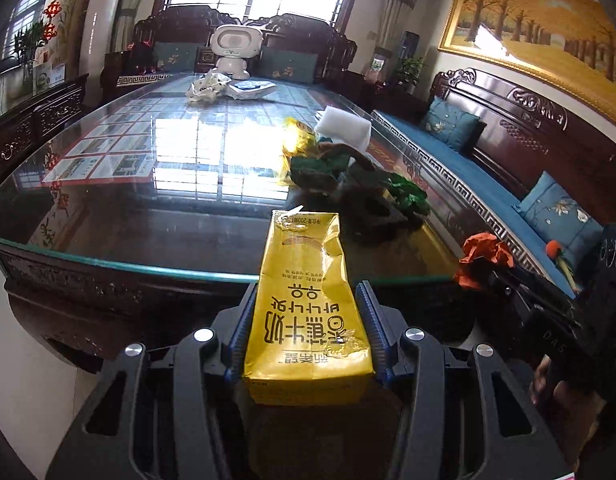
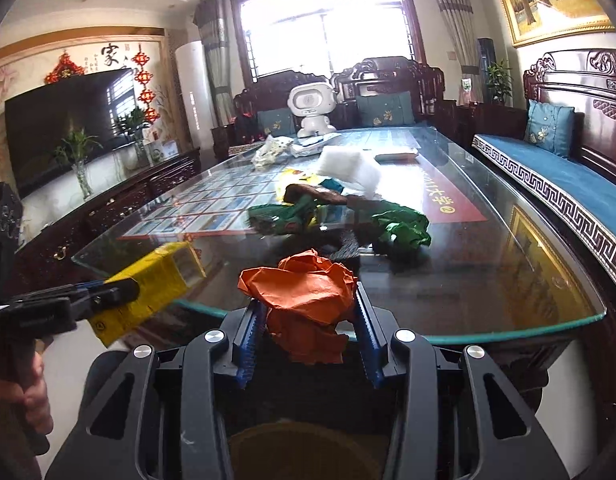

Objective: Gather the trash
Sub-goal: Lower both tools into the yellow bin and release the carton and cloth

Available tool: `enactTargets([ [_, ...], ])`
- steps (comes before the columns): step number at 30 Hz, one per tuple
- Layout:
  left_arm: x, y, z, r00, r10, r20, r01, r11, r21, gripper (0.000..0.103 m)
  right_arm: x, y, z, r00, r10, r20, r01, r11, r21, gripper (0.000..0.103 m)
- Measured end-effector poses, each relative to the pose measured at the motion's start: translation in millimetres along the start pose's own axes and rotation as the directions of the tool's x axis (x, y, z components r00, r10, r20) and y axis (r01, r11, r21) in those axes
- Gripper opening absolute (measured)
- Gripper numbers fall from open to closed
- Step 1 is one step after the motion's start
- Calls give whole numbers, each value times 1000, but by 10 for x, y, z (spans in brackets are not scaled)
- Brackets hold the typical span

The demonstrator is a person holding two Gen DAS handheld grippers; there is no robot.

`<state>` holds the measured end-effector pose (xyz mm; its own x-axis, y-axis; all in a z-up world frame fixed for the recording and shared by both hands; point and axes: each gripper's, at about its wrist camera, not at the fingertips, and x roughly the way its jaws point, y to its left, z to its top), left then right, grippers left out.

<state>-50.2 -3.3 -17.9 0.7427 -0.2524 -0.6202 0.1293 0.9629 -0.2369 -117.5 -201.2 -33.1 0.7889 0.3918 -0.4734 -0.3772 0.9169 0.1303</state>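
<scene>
Pinching a yellow drink carton (image 1: 308, 312) between its blue ribbed pads, the left gripper (image 1: 305, 320) is held just off the near edge of the glass-topped table (image 1: 147, 200). The carton is clamped by its long sides, its dented top pointing away toward the table, its printed face turned up. From the right wrist view the same carton (image 2: 147, 296) is seen at the lower left, tilted, gripped by the left gripper (image 2: 107, 292), with a hand (image 2: 35, 392) on the handle below.

A crumpled orange paper (image 2: 308, 300) is squeezed between the pads of the right gripper (image 2: 308, 316), also over the table's near rim; the jaws are closed onto the wad, which bulges above and below them. In the left wrist view this orange wad (image 1: 484, 258) is seen at the right, at the tip of the right gripper (image 1: 500, 276).

Further trash is left on the glass: a heap of green wrappers (image 2: 404, 224) mixed with a brown piece (image 2: 316, 194) and gold foil (image 1: 295, 140), and a white foam block (image 2: 348, 170) behind it. Near the far end a crumpled pale bag (image 2: 269, 150) and a white toy robot (image 2: 312, 110) are seen.
</scene>
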Motion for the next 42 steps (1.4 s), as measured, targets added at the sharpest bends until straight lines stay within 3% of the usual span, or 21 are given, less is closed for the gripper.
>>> enactTargets([
  [6, 80, -59, -548, 985, -48, -164, 52, 998, 21, 50, -216, 214, -343, 995, 31, -91, -35, 999, -40, 41],
  [11, 340, -127, -977, 947, -82, -312, 92, 996, 20, 49, -76, 330, -745, 972, 52, -230, -60, 998, -26, 41],
  [14, 552, -206, -1195, 912, -90, -400, 116, 992, 40, 49, 24, 314, -986, 953, 44, -299, -47, 999, -2, 41],
  [19, 920, -232, -1520, 850, -66, -522, 119, 991, 69, 49, 191, 134, -1361, 904, 12, -428, 5, 999, 39, 41],
  [22, 1142, -224, -1650, 812, -49, -581, 120, 989, 83, 49, 278, 25, -1551, 868, 18, -496, 24, 997, 78, 41],
  [26, 1345, -224, -1773, 765, -52, -642, 131, 989, 75, 49, 376, 1, -1695, 837, 21, -547, 29, 996, 83, 41],
  [27, 1382, -221, -1784, 753, -53, -656, 133, 988, 73, 55, 407, -3, -1688, 833, 23, -553, 30, 996, 87, 41],
  [28, 1415, -219, -1793, 742, -54, -668, 134, 989, 69, 72, 425, 4, -1689, 831, 25, -556, 31, 995, 90, 41],
  [30, 1431, -227, -1796, 741, -55, -669, 136, 988, 69, 81, 391, -27, -1729, 830, 23, -557, 33, 995, 91, 41],
  [36, 1467, -325, -1750, 748, -29, -663, 132, 986, 106, 82, 427, -63, -1709, 826, 24, -563, 34, 995, 92, 41],
  [42, 1418, -345, -1669, 769, 15, -639, 113, 981, 158, 83, 470, -41, -1702, 823, 23, -568, 28, 996, 80, 42],
])
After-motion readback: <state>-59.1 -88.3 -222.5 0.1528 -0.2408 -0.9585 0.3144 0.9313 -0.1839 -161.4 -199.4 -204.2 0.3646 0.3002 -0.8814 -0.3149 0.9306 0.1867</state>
